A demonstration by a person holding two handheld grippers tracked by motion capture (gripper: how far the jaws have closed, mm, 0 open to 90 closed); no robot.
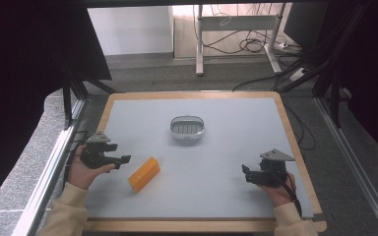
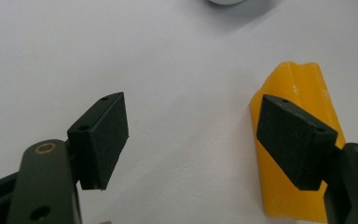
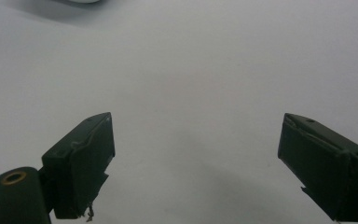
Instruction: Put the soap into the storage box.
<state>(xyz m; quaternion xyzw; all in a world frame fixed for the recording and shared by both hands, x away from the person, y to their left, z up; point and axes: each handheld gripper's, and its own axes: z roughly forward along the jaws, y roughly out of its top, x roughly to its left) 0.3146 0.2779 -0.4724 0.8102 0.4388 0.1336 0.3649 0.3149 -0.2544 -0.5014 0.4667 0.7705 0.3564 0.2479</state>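
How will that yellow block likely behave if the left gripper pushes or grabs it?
The yellow block lies flat on a long side, so it should probably slide rather than roll or tip. It looks solid and waxy, so likely stiff but perhaps slippery. The left gripper is open beside it.

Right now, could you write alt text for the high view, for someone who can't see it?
A person's hands hold the left gripper and right gripper, both open, over a grey table. An orange block lies by the left one; a small oval dish sits mid-table.

Orange block [image 1: 144, 174], grey slotted dish [image 1: 187, 127], black tongs [image 1: 126, 159].
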